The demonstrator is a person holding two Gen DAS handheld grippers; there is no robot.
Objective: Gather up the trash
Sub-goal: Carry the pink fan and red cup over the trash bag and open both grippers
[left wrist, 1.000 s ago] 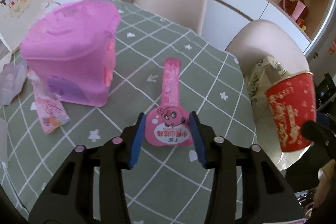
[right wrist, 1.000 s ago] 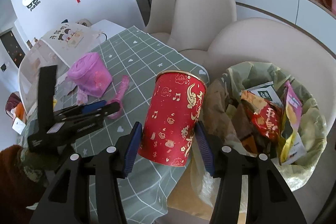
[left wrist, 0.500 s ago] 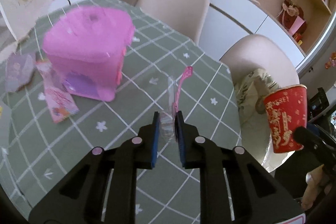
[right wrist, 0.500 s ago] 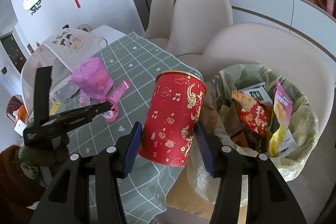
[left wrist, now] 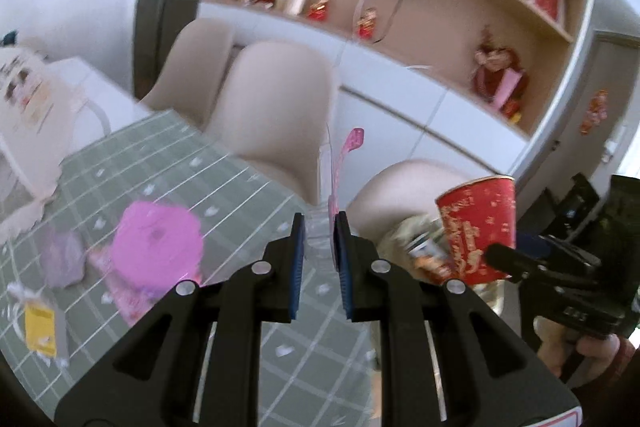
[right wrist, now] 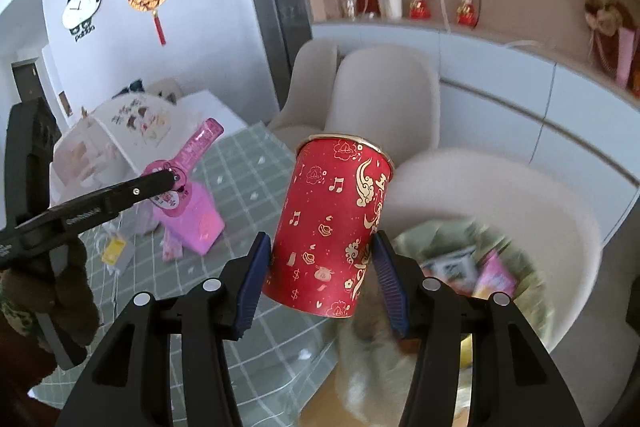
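Beige chairs (right wrist: pixel 384 99) are standing along the far side of the counter (left wrist: pixel 224 183), which is carrying a green checked cloth; a shelf of red figurines is running along the wall behind them.

The left tongs (left wrist: pixel 319 223) are closing on a pink wrapper (left wrist: pixel 340 167), a flat paddle-shaped packet with a long neck. The pads are nearly together with the thin packet pinched edge-on between them, and the neck is pointing up and away above the counter. In the right wrist view the same wrapper (right wrist: pixel 188 159) is showing its round printed face at the tip of the left tongs (right wrist: pixel 170 183), clear of the cloth.

The right tongs (right wrist: pixel 322 259) are gripping a red paper cup (right wrist: pixel 332 227) with gold print. The pads are spread wide and pressing on both sides of the cup's lower half; the cup is tilting slightly, rim uppermost. In the left wrist view the cup (left wrist: pixel 478 227) is sitting at the right, above the trash bag (left wrist: pixel 404 239).

The trash bag (right wrist: pixel 452 259), pale green and blurred, is lying on a chair seat just beside the counter edge, with wrappers visible inside it.

On the counter, a pink box (right wrist: pixel 196 215) is sitting near the far-left part of the cloth, with a pink sachet (left wrist: pixel 120 283) and a small yellow packet (left wrist: pixel 40 331) lying beside it.
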